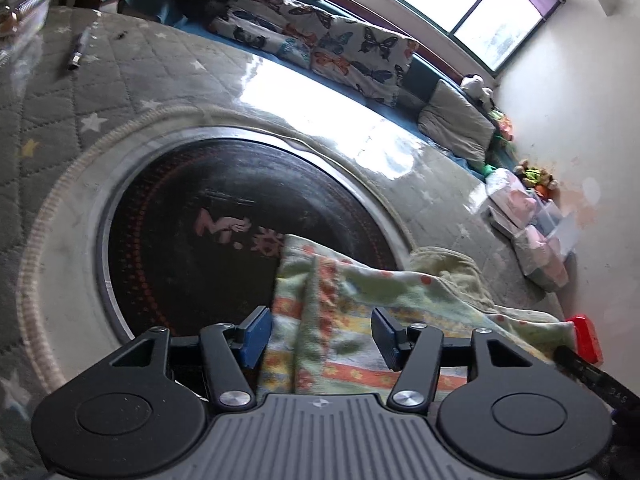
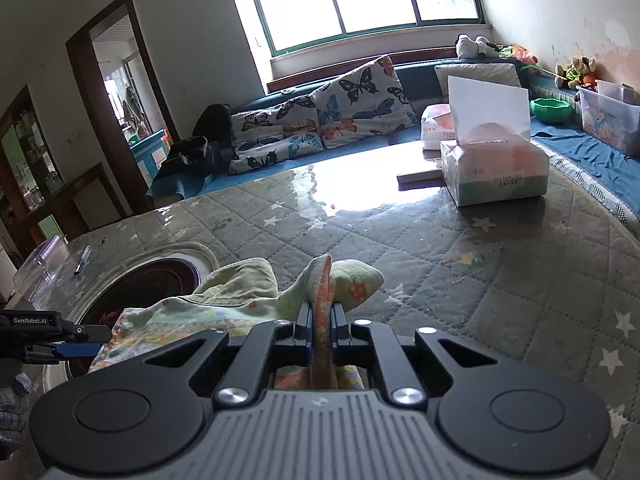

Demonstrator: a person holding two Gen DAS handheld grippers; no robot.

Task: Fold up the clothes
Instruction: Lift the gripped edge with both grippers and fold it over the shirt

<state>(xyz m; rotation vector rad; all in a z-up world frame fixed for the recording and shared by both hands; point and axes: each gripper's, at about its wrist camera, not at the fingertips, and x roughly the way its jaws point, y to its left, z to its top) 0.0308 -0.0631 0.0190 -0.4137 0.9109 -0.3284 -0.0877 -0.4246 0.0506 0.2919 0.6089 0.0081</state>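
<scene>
A small patterned garment, pale green with orange and yellow stripes and dots, lies on the glass-covered quilted table, partly over the round black stove inset. My left gripper is open, its blue pads either side of the garment's striped edge. My right gripper is shut on a bunched fold of the same garment, which stands up between the pads. The right gripper's red part shows at the right edge of the left wrist view. The left gripper shows at the left of the right wrist view.
A tissue box and a packet stand at the table's far right. A pen and a clear box lie at the far left. Butterfly cushions line a blue bench behind. A plastic bin stands far right.
</scene>
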